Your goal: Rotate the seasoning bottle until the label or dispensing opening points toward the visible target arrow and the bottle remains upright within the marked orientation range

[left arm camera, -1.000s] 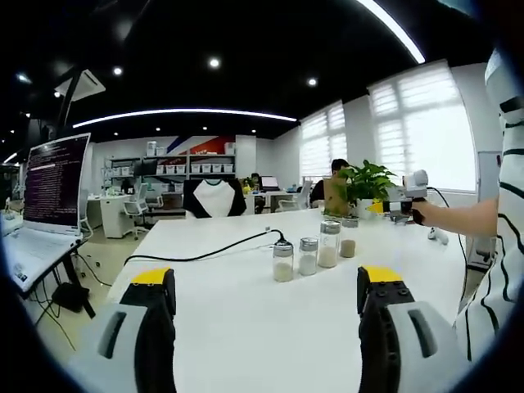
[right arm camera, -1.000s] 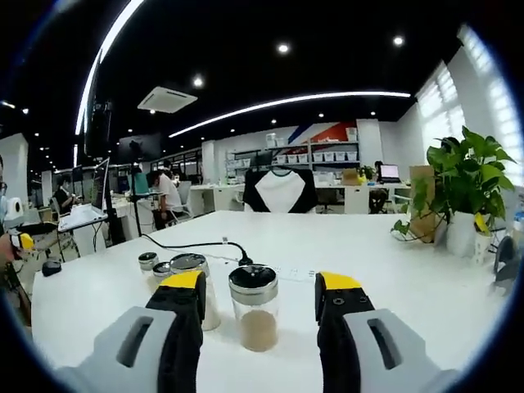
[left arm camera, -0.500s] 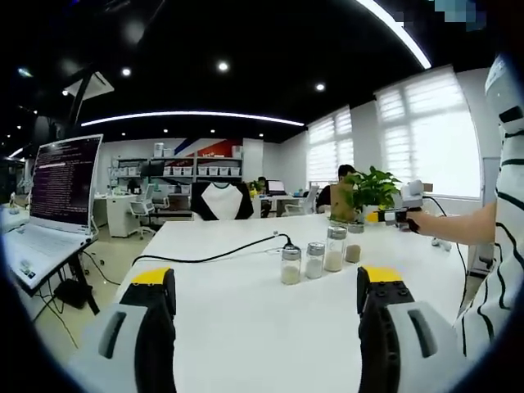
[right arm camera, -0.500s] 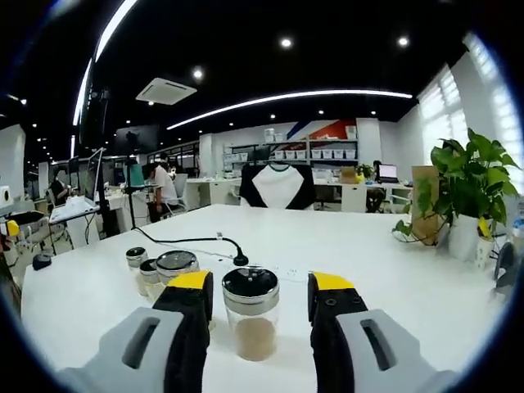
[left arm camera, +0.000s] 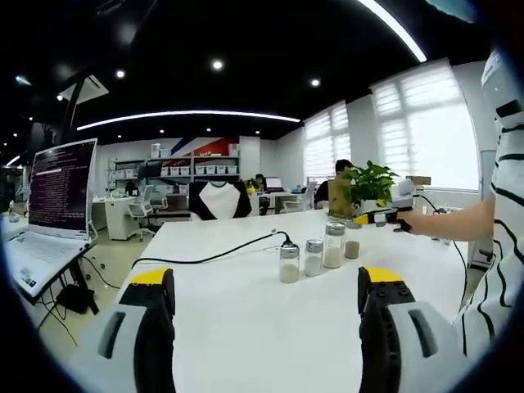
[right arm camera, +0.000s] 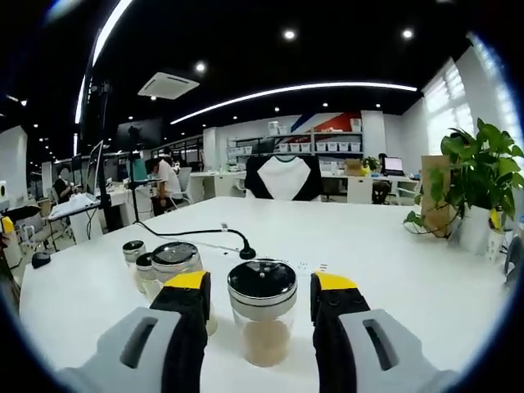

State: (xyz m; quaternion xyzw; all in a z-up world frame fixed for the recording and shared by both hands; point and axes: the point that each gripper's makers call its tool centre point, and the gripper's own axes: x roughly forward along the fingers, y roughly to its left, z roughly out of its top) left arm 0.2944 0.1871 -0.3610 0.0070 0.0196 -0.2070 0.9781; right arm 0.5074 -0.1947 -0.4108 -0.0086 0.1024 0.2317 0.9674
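In the right gripper view, the right hand-held gripper (right arm camera: 260,291) is sitting low over the white surface (right arm camera: 393,270) with its jaws spread wide. A glass bottle (right arm camera: 262,321) with a dark perforated lid and brown seasoning in its base is standing upright between the two yellow-tipped jaws. Narrow gaps are showing on both sides of the bottle, so the jaws are bracketing it and are not clamping it. Just to its left, partly behind the left jaw, a second bottle (right arm camera: 176,264) is standing upright, and two smaller bottles (right arm camera: 133,254) are standing beyond that one. A black cable (right arm camera: 192,232) is running across the surface behind the row. A potted plant (right arm camera: 475,184) is standing at the far right of the surface.

In the left gripper view, the left hand-held gripper (left arm camera: 266,291) is hovering over a bare part of the surface (left arm camera: 246,327), with its jaws wide apart and gripping nothing. The four bottles (left arm camera: 315,256) are standing in a row well ahead of it, near the cable end (left arm camera: 282,241). The right hand-held gripper (left arm camera: 381,214) is entering from the right, level with the far end of the row, at the end of a person's forearm (left arm camera: 458,223). A laptop (left arm camera: 49,205) with a lit screen is standing off the left edge of the surface.
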